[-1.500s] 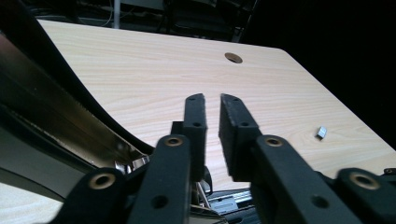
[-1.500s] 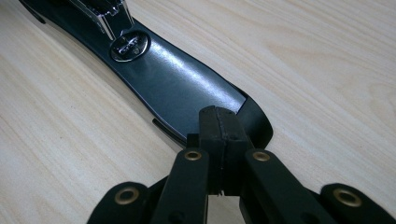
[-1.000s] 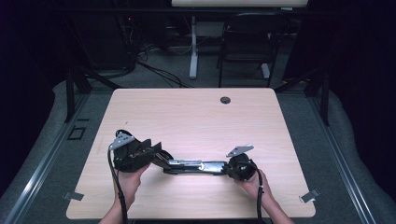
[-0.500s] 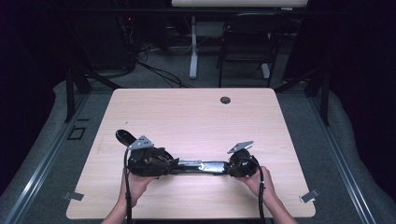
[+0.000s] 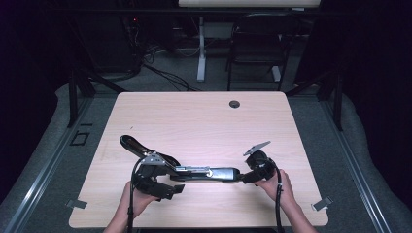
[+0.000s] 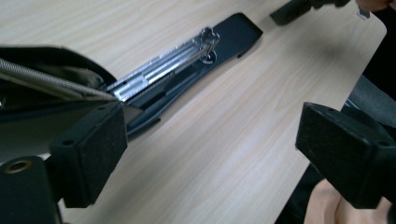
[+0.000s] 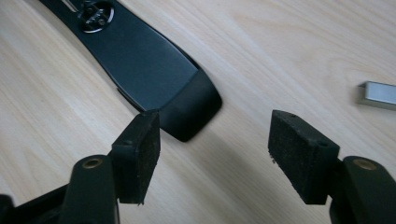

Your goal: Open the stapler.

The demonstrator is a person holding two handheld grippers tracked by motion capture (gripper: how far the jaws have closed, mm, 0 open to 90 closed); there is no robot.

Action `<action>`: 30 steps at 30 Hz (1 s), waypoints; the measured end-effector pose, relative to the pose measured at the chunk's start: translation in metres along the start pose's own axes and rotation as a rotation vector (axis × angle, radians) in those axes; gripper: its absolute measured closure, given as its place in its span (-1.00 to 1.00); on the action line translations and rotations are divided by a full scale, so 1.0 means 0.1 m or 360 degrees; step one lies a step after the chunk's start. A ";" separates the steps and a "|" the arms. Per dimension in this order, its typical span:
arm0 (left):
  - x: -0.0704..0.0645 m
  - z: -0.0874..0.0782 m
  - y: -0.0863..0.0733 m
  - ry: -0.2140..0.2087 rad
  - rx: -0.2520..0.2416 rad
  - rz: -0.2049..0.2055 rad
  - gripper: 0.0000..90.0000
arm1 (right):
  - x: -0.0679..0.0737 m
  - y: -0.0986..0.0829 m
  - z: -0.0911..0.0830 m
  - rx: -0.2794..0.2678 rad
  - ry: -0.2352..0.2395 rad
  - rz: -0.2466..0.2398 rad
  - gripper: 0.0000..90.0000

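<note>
A long black stapler (image 5: 214,173) lies near the table's front edge with its lid (image 5: 133,144) swung back up and to the left, baring the metal staple channel (image 6: 163,70). My left gripper (image 5: 171,180) is at the hinge end, on the near side. It is open, its left pad (image 6: 88,158) close beside the channel and only table between the jaws (image 6: 215,154). My right gripper (image 5: 245,175) is open at the other end. Its left pad (image 7: 140,154) stands just short of the stapler's rounded base tip (image 7: 149,60), with bare table between its jaws (image 7: 215,154).
A short strip of staples (image 7: 377,94) lies on the table to the right of the stapler tip. A round cable grommet (image 5: 234,104) sits near the table's far edge (image 5: 199,93). A chair and cables stand beyond the table.
The stapler's lid has swung open toward the upper left. My left gripper has dropped toward the near edge, away from the lid. The right gripper has barely moved.
</note>
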State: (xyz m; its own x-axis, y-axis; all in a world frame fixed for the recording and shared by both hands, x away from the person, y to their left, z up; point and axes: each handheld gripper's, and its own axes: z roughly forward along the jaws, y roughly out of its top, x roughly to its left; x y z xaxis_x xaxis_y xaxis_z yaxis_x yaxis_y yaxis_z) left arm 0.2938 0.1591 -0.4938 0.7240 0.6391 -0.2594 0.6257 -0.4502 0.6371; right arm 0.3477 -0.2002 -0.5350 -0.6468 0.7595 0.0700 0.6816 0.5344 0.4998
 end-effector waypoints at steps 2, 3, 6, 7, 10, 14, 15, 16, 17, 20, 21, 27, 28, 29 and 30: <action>0.01 -0.02 -0.02 0.0016 0.0003 -0.0004 -0.90 | -0.04 -0.01 -0.03 -0.0024 -0.0015 0.0016 -0.36; 0.01 -0.02 -0.03 0.0015 0.0003 -0.0009 -0.91 | -0.05 -0.02 -0.04 -0.0055 -0.0026 0.0043 -0.42; 0.03 -0.03 -0.05 0.0026 0.0041 0.0000 -0.99 | -0.07 0.01 -0.10 0.0012 -0.0096 -0.0035 -0.51; 0.04 -0.03 -0.06 0.0039 0.0051 0.0006 -1.00 | -0.07 0.01 -0.11 0.0017 -0.0123 -0.0051 -0.53; 0.07 -0.06 -0.10 0.0033 0.0068 -0.0008 -1.00 | -0.08 0.02 -0.11 0.0058 -0.0159 -0.0043 -0.65; 0.09 -0.07 -0.14 0.0013 0.0066 -0.0042 -1.00 | -0.13 0.03 -0.11 0.0128 -0.0176 -0.0017 -0.69; 0.09 -0.06 -0.14 0.0007 0.0073 -0.0049 -1.00 | -0.15 0.03 -0.12 0.0115 -0.0175 0.0002 -0.73; 0.09 -0.05 -0.14 0.0009 0.0078 -0.0043 -1.00 | -0.17 0.03 -0.14 0.0105 -0.0153 0.0022 -0.82; 0.09 -0.04 -0.14 0.0009 0.0083 -0.0041 -1.00 | -0.20 0.03 -0.15 0.0095 -0.0157 0.0051 -0.95; 0.07 -0.02 -0.14 0.0005 0.0096 -0.0013 -1.00 | -0.27 0.03 -0.19 0.0082 -0.0133 0.0109 -1.00; 0.07 -0.02 -0.13 0.0002 0.0096 -0.0008 -1.00 | -0.30 0.02 -0.20 0.0078 -0.0126 0.0128 -1.00; 0.07 0.02 -0.14 -0.0002 0.0128 0.0015 -1.00 | -0.45 -0.03 -0.20 0.0075 -0.0068 0.0234 -1.00; 0.07 0.02 -0.15 -0.0003 0.0128 0.0020 -1.00 | -0.47 -0.03 -0.19 0.0116 -0.0091 0.0208 -0.98; 0.07 0.01 -0.14 -0.0001 0.0129 0.0032 -1.00 | -0.48 -0.03 -0.18 0.0126 -0.0109 0.0200 -0.95; 0.06 0.01 -0.14 -0.0003 0.0127 0.0036 -1.00 | -0.51 -0.04 -0.18 0.0154 -0.0119 0.0204 -0.95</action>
State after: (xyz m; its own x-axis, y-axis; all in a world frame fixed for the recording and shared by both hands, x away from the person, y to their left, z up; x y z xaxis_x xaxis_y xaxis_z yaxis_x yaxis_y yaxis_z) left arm 0.2898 0.1686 -0.5052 0.7386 0.6272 -0.2473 0.6305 -0.5127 0.5828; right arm 0.3718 -0.2471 -0.5251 -0.5279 0.8471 0.0614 0.7888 0.4621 0.4053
